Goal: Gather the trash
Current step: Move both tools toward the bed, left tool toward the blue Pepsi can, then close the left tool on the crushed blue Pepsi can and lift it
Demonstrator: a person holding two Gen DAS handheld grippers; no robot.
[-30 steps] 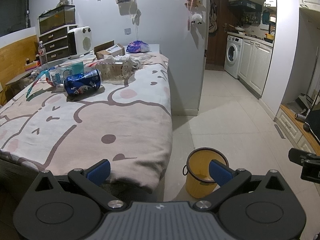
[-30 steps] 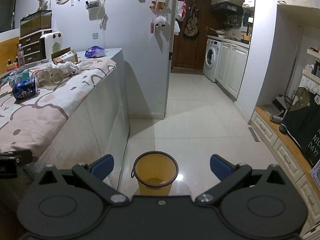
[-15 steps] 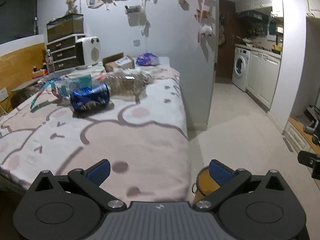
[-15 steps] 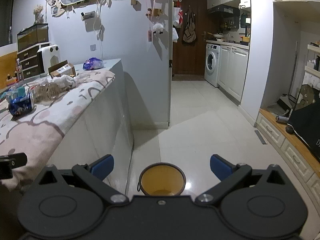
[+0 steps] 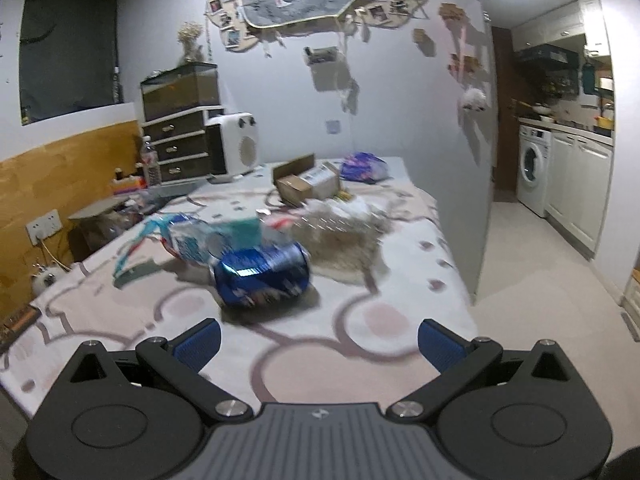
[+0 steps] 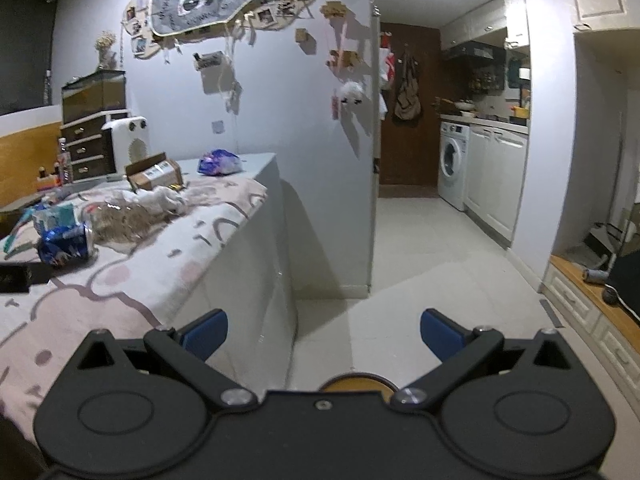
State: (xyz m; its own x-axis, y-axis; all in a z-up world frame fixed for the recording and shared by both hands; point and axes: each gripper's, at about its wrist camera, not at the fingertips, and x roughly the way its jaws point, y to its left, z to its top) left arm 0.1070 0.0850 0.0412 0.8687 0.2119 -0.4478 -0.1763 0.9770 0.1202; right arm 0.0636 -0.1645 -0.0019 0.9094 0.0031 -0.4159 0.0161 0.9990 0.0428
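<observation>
Left wrist view: low over the desk (image 5: 360, 320), facing the can (image 5: 262, 276), near. Right wrist view: beside the desk edge, facing the kitchen; can (image 6: 66, 244) at left.

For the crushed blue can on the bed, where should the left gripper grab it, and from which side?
Grip the blue can across its dented middle, coming in level from the near bed edge. It lies on its side, long axis crosswise, so the open left gripper would likely span its rounded body.
</observation>
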